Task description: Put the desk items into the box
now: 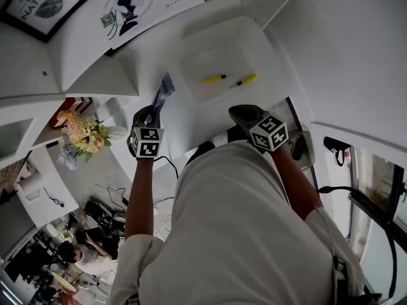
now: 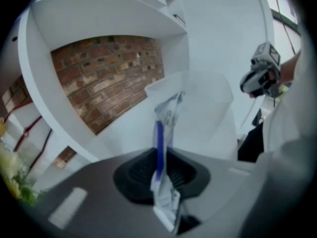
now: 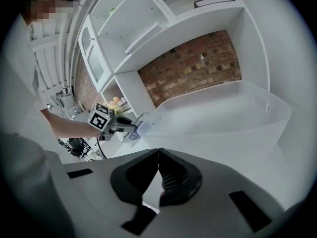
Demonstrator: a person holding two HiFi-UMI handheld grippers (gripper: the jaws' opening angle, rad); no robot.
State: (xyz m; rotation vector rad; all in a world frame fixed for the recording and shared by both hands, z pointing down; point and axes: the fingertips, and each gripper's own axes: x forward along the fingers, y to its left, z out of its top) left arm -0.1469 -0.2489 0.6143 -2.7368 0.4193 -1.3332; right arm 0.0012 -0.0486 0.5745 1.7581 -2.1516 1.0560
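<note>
A translucent white box (image 1: pixel 213 56) stands on the white desk and holds two yellow pens (image 1: pixel 215 78) (image 1: pixel 245 80). My left gripper (image 1: pixel 152 112) hangs in the air just left of the box, shut on a thin white packet with a blue stripe (image 1: pixel 163 94). In the left gripper view the packet (image 2: pixel 162 133) sticks up between the jaws, with the box (image 2: pixel 203 108) right behind it. My right gripper (image 1: pixel 241 113) sits at the box's near side, shut with nothing in it. Its jaw tips (image 3: pixel 158 155) meet in front of the box (image 3: pixel 228 115).
A framed picture (image 1: pixel 41 5) and a printed sheet (image 1: pixel 140 2) lie on the shelving behind the desk. A brick wall (image 2: pixel 109 73) backs the shelf alcove. Flowers (image 1: pixel 82 132) stand left of the desk. Cables and a seated person (image 1: pixel 76 256) are on the floor at lower left.
</note>
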